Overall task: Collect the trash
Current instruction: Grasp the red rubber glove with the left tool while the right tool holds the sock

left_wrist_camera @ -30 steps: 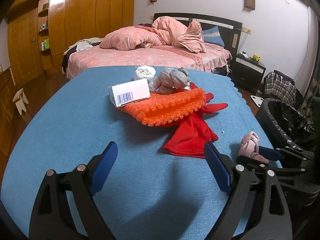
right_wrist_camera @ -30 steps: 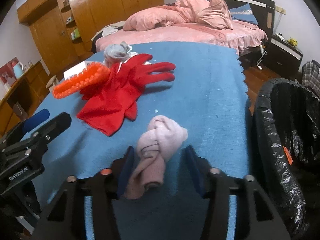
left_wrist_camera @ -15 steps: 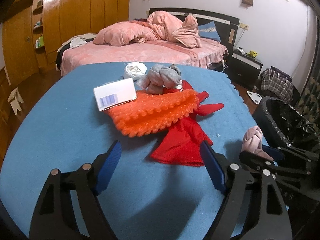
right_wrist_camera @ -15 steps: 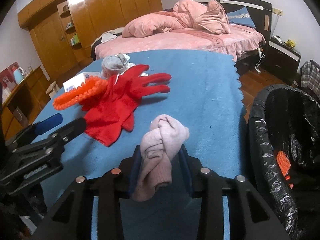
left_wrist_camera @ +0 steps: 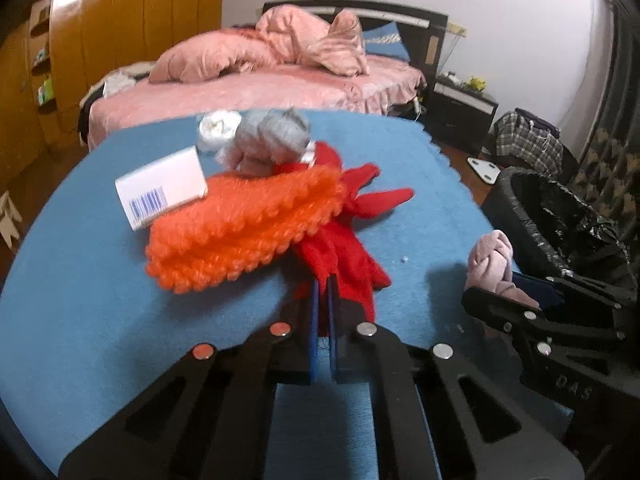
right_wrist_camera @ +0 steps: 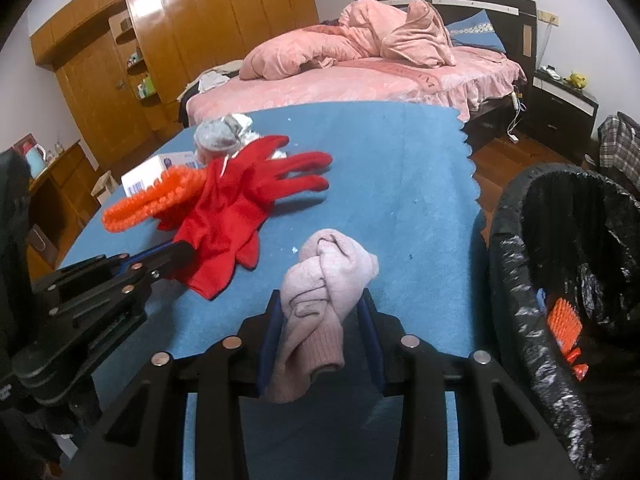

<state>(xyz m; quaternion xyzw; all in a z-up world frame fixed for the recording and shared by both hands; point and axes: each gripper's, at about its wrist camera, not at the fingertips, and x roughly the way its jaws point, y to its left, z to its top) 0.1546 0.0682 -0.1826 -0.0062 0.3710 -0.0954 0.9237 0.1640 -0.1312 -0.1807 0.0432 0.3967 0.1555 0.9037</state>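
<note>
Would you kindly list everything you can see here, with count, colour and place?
red gloves: a pile, red, mid table, cuff edge in left gripper
scrubbing mitt: 1, orange, over the gloves' left
box: 1, white with barcode, behind the mitt
grey sock bundle: 1, grey, far side of table
white wad: 1, white, beside grey bundle
pink sock bundle: 1, pink, near table edge
bin: 1, black-lined, right of table
table: 1, blue cloth
bed: 1, pink, behind
left gripper: shut on gloves
right gripper: shut on pink bundle
</note>
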